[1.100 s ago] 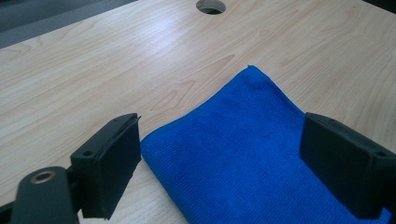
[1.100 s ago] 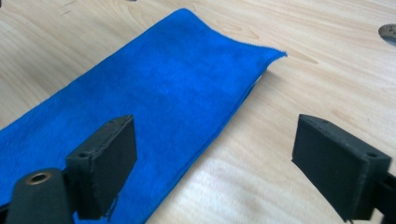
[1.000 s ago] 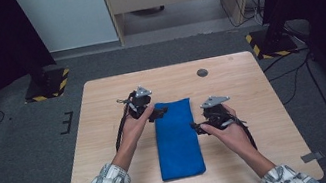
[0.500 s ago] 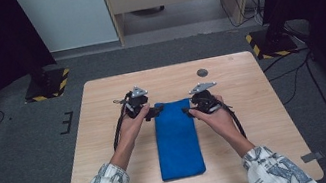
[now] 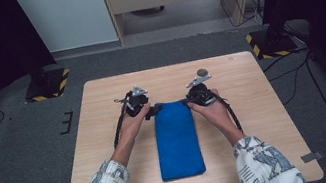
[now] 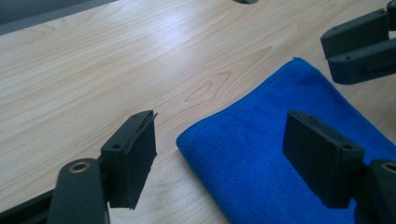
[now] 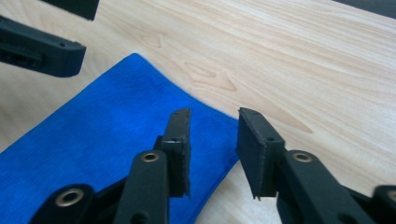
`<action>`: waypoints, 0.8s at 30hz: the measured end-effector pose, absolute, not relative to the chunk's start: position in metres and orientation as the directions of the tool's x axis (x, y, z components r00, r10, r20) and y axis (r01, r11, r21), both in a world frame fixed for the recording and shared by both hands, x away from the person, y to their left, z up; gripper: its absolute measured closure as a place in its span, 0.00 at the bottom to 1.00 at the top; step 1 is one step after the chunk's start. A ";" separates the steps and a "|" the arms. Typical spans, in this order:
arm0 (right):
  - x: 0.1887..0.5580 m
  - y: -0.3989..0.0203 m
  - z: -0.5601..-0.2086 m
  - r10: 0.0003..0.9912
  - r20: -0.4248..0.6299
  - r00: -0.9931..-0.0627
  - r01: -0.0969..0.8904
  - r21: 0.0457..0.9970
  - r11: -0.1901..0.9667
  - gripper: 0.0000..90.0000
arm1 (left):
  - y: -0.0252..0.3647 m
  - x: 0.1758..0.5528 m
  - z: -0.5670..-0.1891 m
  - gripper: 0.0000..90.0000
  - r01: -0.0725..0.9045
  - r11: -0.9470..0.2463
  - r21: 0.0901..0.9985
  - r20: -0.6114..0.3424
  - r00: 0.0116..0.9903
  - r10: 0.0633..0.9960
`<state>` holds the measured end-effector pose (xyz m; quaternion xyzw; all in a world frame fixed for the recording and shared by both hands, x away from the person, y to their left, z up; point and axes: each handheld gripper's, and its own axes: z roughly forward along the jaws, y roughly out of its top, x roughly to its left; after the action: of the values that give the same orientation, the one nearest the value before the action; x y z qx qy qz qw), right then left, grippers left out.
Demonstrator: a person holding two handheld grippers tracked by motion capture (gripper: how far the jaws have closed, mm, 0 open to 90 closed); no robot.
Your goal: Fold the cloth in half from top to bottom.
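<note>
A folded blue cloth [image 5: 176, 137] lies lengthwise on the wooden table [image 5: 260, 105]. My left gripper [image 5: 155, 110] is at the cloth's far left corner. In the left gripper view its jaws [image 6: 224, 154] stand wide apart, either side of that corner of the cloth [image 6: 261, 126], and have just been closing a little. My right gripper [image 5: 186, 101] is at the far right corner. Its jaws [image 7: 212, 144] have just been closing and now stand a narrow gap apart around the cloth's edge [image 7: 116, 126], without pressing on it. Each gripper's jaws also appear in the other's view, the right gripper [image 6: 359, 46] and the left gripper [image 7: 42, 46].
A small dark round disc [image 5: 202, 72] lies on the table beyond the right gripper. Black stands with hazard-striped bases [image 5: 48, 84] [image 5: 271, 42] flank the table on the grey floor. Cables trail from both grippers along the forearms.
My right hand has travelled from the cloth's right edge up to its far right corner, and its jaws have narrowed. My left hand has shifted only slightly at the far left corner.
</note>
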<state>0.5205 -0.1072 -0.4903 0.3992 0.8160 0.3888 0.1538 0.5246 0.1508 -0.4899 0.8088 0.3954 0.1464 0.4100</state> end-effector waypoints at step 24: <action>0.558 -0.104 -0.528 0.806 0.115 -0.581 0.625 0.697 0.352 0.64 | 0.148 0.546 -0.524 0.58 0.596 -0.391 0.701 -0.075 0.607 0.791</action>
<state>0.5583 -0.1035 -0.5284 0.4402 0.8126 0.3609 0.1250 0.5459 0.1483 -0.5242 0.8227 0.4217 0.1368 0.3559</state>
